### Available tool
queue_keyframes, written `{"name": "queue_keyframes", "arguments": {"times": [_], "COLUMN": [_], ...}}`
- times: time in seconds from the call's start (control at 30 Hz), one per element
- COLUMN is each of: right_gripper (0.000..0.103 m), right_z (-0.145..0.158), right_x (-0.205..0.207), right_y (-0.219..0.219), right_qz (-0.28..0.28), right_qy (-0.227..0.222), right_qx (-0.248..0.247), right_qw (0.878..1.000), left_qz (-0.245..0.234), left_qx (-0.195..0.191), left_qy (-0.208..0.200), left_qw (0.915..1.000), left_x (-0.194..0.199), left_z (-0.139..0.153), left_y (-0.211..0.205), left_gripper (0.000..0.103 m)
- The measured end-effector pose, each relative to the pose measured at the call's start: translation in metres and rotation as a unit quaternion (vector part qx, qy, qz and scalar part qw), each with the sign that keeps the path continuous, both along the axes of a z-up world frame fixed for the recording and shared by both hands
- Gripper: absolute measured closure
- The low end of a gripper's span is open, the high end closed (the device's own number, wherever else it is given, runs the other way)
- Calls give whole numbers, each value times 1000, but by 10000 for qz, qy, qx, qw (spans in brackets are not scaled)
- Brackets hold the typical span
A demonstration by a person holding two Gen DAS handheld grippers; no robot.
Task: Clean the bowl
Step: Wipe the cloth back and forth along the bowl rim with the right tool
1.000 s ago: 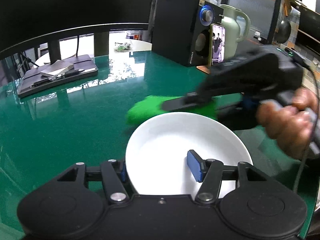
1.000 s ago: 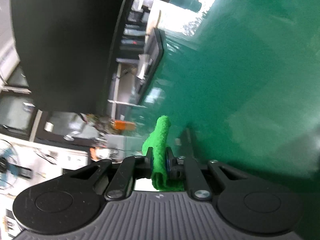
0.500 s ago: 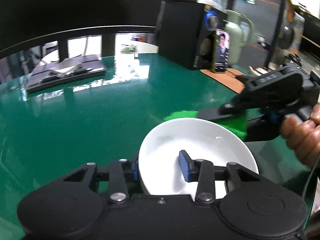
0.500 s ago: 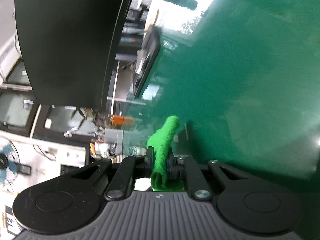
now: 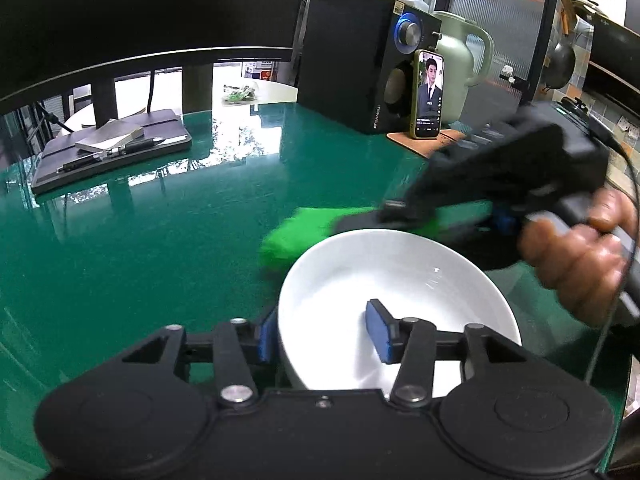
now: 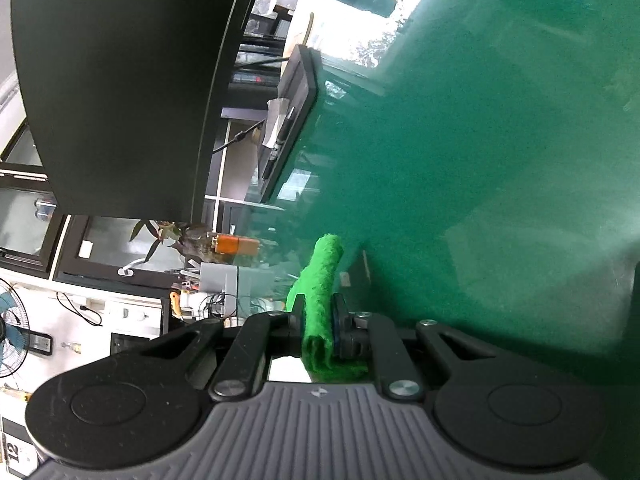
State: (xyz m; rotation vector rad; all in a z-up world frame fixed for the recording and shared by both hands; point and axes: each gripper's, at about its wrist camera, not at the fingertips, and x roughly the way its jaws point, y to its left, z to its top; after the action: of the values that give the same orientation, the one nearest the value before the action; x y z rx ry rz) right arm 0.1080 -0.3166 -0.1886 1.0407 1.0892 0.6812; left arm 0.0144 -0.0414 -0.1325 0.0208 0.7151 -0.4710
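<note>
Bowl of white glazed ceramic [image 5: 396,280], near table's [image 5: 160,248] front edge: rigid, slick, breakable. Near rim straddled by left gripper [image 5: 324,330], just widening, pads slack. Folded green cloth [image 6: 320,296] pinched in right gripper [image 6: 316,320], soft, beside far rim.

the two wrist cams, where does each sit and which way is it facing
Left wrist: on the left gripper, facing forward and down at the white bowl on the green table; its jaws straddle the bowl's rim, and the right gripper and hand show.
Right wrist: on the right gripper, rolled sideways, facing across the table; its jaws grip the green cloth.
Shared: cloth, table, black tray.
</note>
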Motion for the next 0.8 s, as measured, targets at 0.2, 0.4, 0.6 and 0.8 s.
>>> {"name": "queue_keyframes", "arguments": {"times": [0.2,0.4,0.6,0.8], "right_gripper": [90,90,90,90], "right_z": [-4,-4,-4,-7], "right_x": [-25,-14,8,-5], "right_y": [-37,-38,-17,-17], "right_qz": [-298,-369,-199,-130], "right_qy": [88,71,21,109], "right_qx": [127,92,65,182], "right_qw": [9994,9993,9998,9997], "left_qz": [358,691,627,375], "left_qx": [95,-45,459,290], "left_qy": [-44,-65,-130,-46], "left_qw": [9993,9976,9969,9989], "left_x": [1,-22,-17,-7], "left_z": [5,8,10,8], "left_y": [3,7,-4,4], "left_gripper": [41,35,78,75]}}
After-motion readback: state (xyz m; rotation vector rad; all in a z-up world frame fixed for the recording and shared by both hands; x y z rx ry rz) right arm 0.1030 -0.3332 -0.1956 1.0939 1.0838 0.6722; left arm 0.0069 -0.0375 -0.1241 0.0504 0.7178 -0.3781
